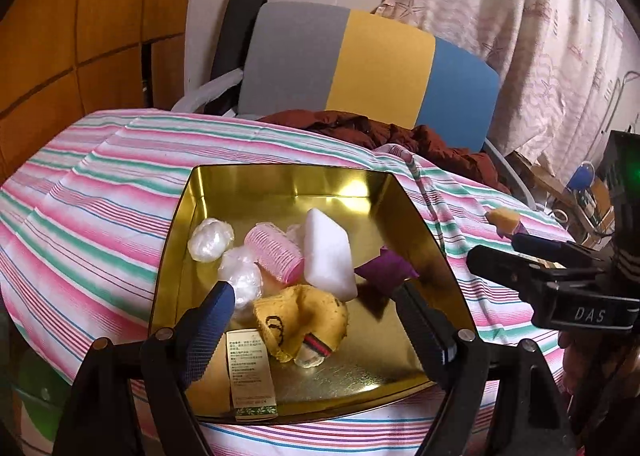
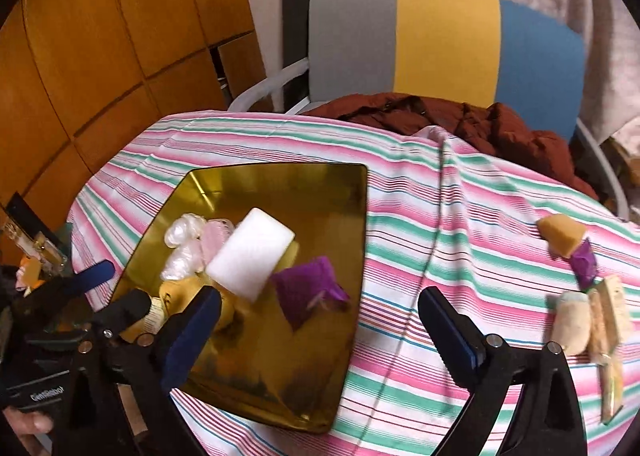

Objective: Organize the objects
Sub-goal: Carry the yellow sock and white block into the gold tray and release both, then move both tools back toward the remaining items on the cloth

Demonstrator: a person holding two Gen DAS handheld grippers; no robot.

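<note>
A gold metal tray lies on the striped cloth. It holds a white foam block, a pink hair roller, two white wrapped balls, a purple sachet, a yellow pouch and a small printed box. My left gripper hangs open over the tray's near end with nothing between its fingers. My right gripper is open over the tray's right edge, just above the blurred purple sachet. An orange sponge, a second purple sachet and a beige piece lie on the cloth to the right.
The striped cloth covers a rounded table. Behind it stand a grey, yellow and blue chair with a dark red jacket on it, wooden panels at left and a curtain at right.
</note>
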